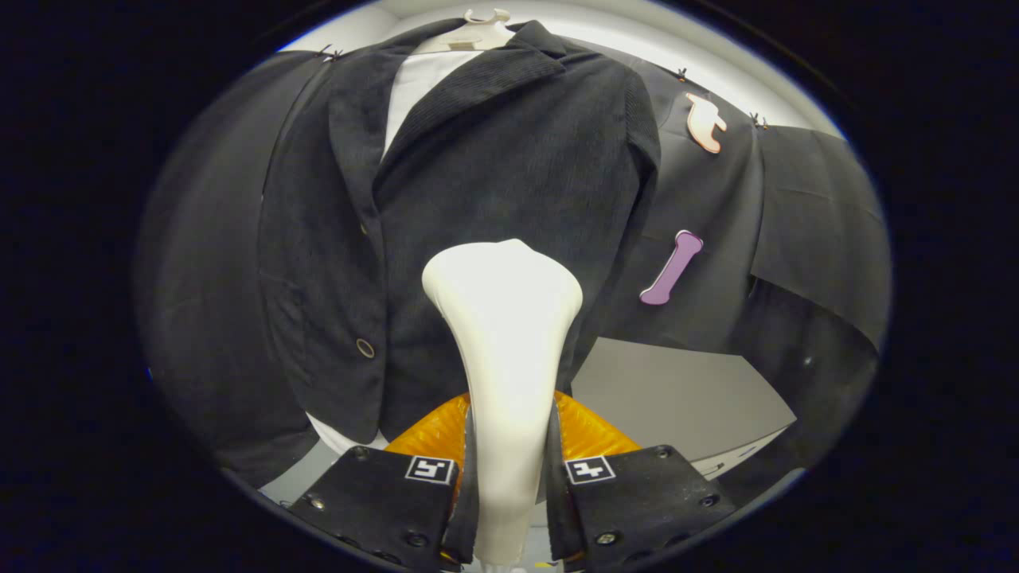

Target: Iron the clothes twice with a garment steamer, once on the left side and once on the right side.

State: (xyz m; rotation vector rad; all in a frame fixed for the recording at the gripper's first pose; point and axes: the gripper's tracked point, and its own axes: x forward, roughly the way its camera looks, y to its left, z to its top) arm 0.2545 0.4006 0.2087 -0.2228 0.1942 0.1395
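Steamer [503,350] sits dead centre in the frame, and your gripper [509,477] has both fingers pinching its slim white handle low down; it's smooth, rigid plastic and looks top-heavy, so I'd keep that low grip firm. The wide head points at the dark corduroy blazer [493,175] hanging soft and limp on its hanger [478,33] across the upper middle.

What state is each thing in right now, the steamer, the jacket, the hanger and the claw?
Garment steamer: upright, clamped between the claw's fingers, head against the jacket's lower front.
Jacket: hanging, front closed, collar open over a white shirt.
Hanger: carrying the jacket.
Claw: shut on the steamer's handle.
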